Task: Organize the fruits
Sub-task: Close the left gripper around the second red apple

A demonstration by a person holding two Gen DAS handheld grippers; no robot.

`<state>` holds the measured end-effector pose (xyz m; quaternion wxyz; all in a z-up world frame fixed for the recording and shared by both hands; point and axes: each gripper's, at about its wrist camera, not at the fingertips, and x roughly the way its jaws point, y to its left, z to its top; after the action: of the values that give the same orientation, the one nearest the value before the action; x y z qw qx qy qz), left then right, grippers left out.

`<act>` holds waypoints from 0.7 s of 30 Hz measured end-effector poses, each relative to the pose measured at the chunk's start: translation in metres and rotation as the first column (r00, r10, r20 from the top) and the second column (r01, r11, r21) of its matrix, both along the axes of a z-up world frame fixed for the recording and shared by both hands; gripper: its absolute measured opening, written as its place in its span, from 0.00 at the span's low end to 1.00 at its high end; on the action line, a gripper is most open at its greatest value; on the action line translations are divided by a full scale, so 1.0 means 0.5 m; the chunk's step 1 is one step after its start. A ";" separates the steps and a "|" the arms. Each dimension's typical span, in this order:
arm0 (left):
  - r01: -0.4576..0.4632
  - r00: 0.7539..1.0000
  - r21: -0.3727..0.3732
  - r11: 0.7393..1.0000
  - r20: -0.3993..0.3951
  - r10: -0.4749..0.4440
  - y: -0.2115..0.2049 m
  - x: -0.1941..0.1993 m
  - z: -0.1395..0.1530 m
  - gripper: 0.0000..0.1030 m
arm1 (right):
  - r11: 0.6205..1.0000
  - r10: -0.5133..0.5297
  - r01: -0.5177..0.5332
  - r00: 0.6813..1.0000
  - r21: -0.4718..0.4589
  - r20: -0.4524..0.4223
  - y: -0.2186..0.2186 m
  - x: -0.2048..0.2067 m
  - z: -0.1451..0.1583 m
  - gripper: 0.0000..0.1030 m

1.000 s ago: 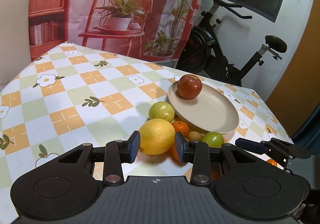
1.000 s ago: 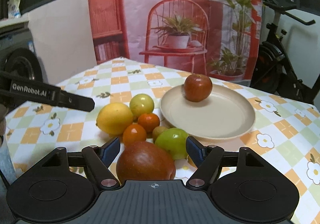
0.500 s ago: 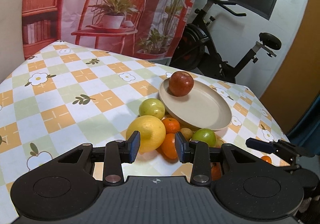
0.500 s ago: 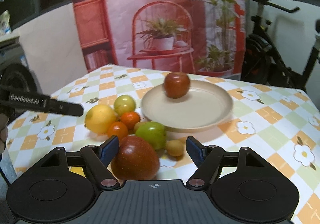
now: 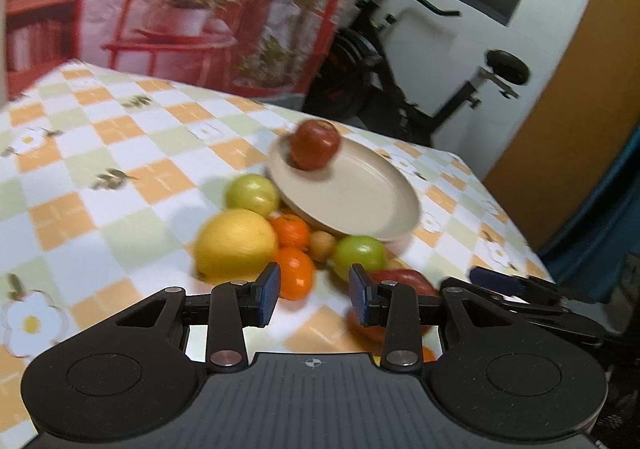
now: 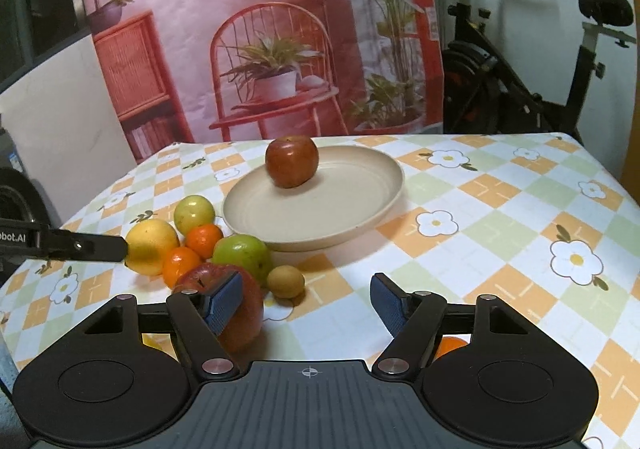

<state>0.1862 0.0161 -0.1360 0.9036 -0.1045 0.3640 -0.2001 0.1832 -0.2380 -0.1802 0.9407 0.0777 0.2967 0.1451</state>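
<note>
plate (image 6: 360,205): mid-surface, one red apple (image 6: 292,161) at its far rim
fruit pile (image 6: 224,249): just beside plate's near-left rim
left tool (image 5: 314,295): released, empty
right tool (image 6: 306,303): closing, nothing between pads

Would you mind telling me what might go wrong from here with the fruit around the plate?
The red apple sits against the right gripper's left finger, off-centre between the closing jaws; it could be nudged into the packed green apple and oranges. The apple on the plate rests near its rim and might roll.
</note>
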 end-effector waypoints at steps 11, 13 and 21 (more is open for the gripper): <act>0.124 0.989 -0.093 0.988 -0.067 -0.130 -0.035 0.027 -0.052 0.30 | 0.999 0.007 -0.007 1.000 -0.041 0.002 0.005 -0.005 0.002 0.65; 0.135 0.987 -0.107 0.985 -0.069 -0.143 -0.040 0.034 -0.052 0.30 | 0.998 0.020 -0.020 1.000 -0.060 0.002 0.007 -0.011 0.002 0.65; 0.186 0.969 -0.213 0.959 -0.121 -0.215 -0.058 0.058 -0.060 0.30 | 0.993 0.097 -0.098 0.995 -0.065 -0.013 0.012 -0.032 -0.002 0.64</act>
<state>0.2150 -0.0128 -0.1661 0.8350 -0.1713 0.4148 -0.3183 0.1671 -0.2320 -0.1810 0.9330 0.0330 0.3094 0.1806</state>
